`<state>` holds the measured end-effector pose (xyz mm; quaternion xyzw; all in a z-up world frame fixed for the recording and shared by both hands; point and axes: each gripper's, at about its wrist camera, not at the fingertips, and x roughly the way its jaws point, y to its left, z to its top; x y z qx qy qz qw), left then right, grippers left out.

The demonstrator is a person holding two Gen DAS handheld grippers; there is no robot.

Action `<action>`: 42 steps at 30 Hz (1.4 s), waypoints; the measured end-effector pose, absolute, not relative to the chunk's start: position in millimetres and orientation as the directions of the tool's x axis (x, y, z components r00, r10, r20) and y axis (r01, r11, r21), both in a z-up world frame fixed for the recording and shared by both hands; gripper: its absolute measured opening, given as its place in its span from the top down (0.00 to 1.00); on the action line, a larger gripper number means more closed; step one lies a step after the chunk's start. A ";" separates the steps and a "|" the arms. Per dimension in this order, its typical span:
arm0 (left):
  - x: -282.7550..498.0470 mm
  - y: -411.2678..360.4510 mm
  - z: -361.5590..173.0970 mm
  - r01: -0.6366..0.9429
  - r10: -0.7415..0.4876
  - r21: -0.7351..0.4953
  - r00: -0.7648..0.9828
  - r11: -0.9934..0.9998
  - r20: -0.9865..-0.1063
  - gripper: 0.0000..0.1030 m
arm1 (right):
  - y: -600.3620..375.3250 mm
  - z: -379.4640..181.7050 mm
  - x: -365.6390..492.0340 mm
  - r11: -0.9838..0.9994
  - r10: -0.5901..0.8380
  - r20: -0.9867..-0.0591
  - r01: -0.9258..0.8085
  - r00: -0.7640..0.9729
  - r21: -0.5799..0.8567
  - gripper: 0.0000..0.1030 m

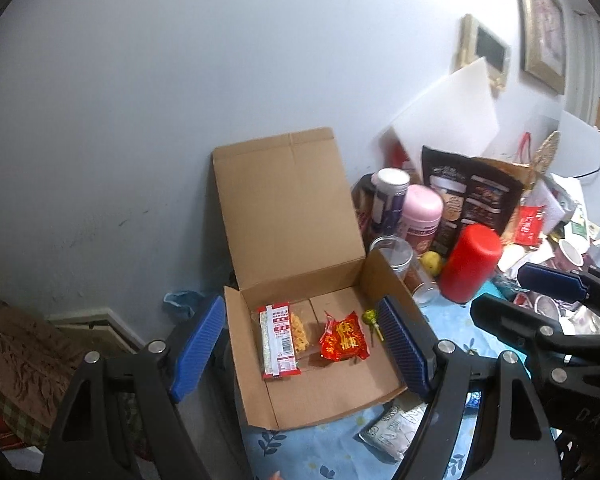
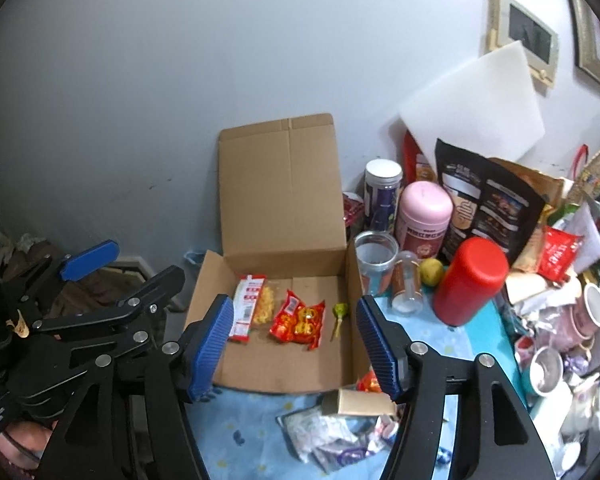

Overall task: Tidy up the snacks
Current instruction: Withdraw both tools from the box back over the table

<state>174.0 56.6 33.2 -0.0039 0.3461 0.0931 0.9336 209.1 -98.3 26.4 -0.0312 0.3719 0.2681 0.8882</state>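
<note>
**Clutter crowds an open snack box; both tools empty**

Clutter stands thick to the right of the brown corrugated cardboard box (image 2: 284, 368), whose lid leans upright against the pale wall. I note a smooth red cylindrical plastic canister (image 2: 470, 282) nearest the box's right wall, with a clear plastic jar (image 2: 374, 260) lying on its side and a small yellow round fruit (image 2: 431, 272) between them. Behind these stand a pink-lidded round tub (image 2: 424, 220), a white-capped dark tube (image 2: 382, 192) and a black glossy stand-up pouch (image 2: 488, 208). A white foam board (image 2: 476, 100) leans on the wall above.

Inside the box, on its bare floor, lie three snacks in a row: a long red-and-white wrapped noodle snack packet (image 2: 252, 308) at the left, a crinkled red-and-yellow foil packet (image 2: 300, 320) in the middle, and a green-headed lollipop on a stick (image 2: 339, 318) at the right, each apart from its neighbour.

On the blue floral tablecloth (image 2: 256, 424) in front of the box I see crumpled silver-and-white wrappers (image 2: 324, 432), loose.

My left gripper (image 1: 300, 344) hangs over the box with its ribbed blue pads spread wide, holding nothing. My right gripper (image 2: 296, 344) is likewise spread wide and empty, its fingers framing the box's front edge.
</note>
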 end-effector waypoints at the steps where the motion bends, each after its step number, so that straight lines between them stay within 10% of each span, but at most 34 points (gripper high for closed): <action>1: 168.1 54.3 35.7 -0.169 0.170 0.062 0.750 0.984 -0.639 0.23 | -100.0 28.0 204.2 0.854 0.454 -0.676 -0.500 0.581 0.144 0.37; 42: 79.4 -8.9 -52.5 0.069 -0.091 -0.061 0.621 0.996 -0.779 0.23 | -196.1 -81.6 109.6 0.897 0.433 -0.790 -0.291 0.433 0.332 0.37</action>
